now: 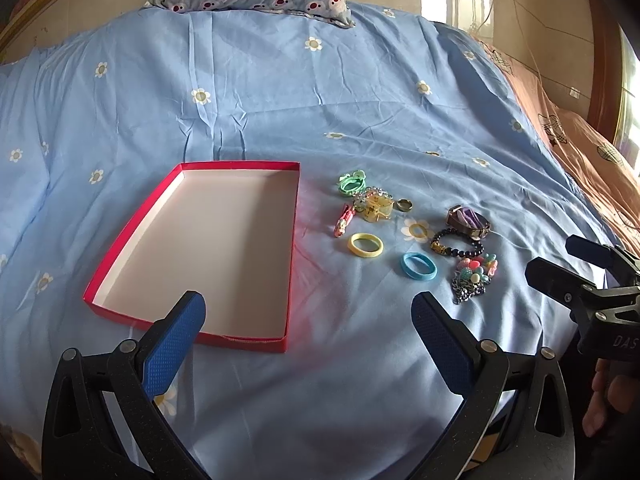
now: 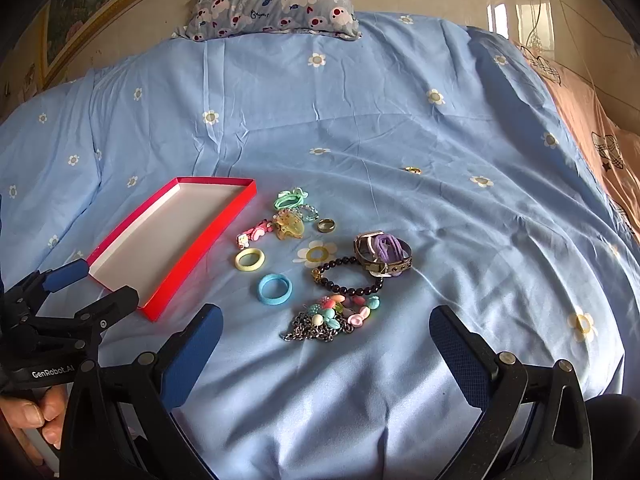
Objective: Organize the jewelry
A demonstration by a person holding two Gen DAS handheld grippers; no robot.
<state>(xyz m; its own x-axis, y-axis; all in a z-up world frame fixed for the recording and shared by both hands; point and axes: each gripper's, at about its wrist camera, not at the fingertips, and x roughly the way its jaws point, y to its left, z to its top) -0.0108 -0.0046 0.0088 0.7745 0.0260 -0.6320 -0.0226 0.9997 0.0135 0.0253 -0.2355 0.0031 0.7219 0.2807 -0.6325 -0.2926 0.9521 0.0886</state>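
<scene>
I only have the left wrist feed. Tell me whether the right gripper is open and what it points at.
Observer: The right gripper is wide open with nothing between its pads. It hangs above the blue sheet, and the chain necklace with pastel beads lies just ahead of it.
Operator: Check the sheet beyond the pile for strays.
Observer: A small gold ring lies alone on the sheet, farther out than the watch and apart from everything else. On your feed it is barely a speck.
</scene>
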